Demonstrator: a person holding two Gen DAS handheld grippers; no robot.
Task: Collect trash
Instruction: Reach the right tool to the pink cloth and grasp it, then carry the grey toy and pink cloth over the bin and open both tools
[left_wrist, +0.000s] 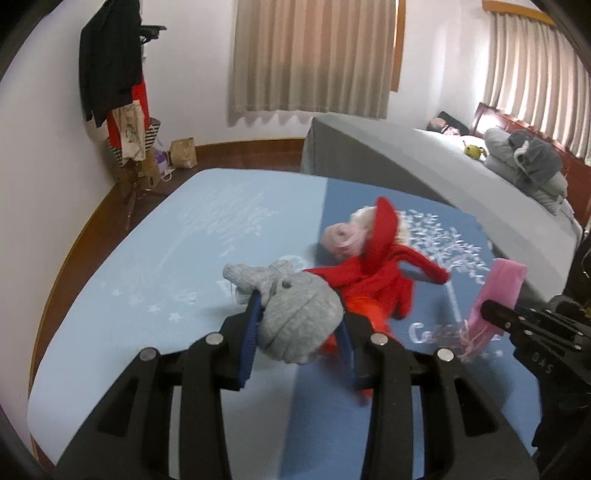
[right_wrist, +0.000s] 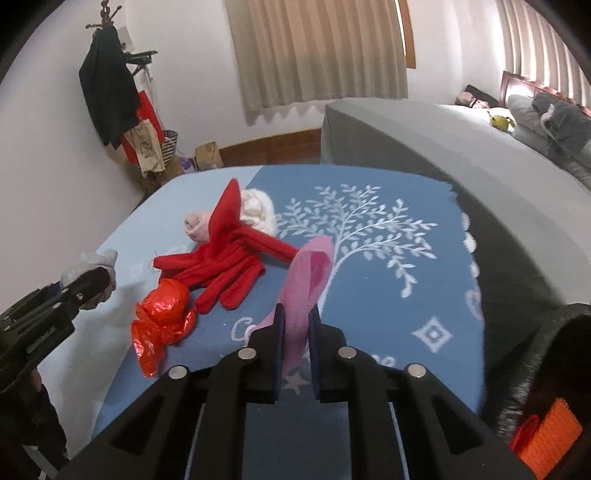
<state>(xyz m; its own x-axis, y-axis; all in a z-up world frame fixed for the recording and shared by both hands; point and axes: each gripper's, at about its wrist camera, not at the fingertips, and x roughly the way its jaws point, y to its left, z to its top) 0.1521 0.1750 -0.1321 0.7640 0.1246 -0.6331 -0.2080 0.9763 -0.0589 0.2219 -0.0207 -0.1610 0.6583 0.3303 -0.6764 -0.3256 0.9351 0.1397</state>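
- The blue cloth (right_wrist: 424, 295) lies bare ahead and right of the right tongs (right_wrist: 295, 325), up to its scalloped edge against the grey bed (right_wrist: 443, 140).
- The right tongs pinch a pink sock (right_wrist: 306, 280) that stands up between the pads.
- The left tongs (left_wrist: 299, 325) pinch a grey knitted glove (left_wrist: 299, 317), lifted above the cloth.
- The crumpled red wrapper (right_wrist: 166, 314) lies between the two tongs, touching the red gloves (right_wrist: 225, 266).
- The glove hides most of the wrapper in the left view.
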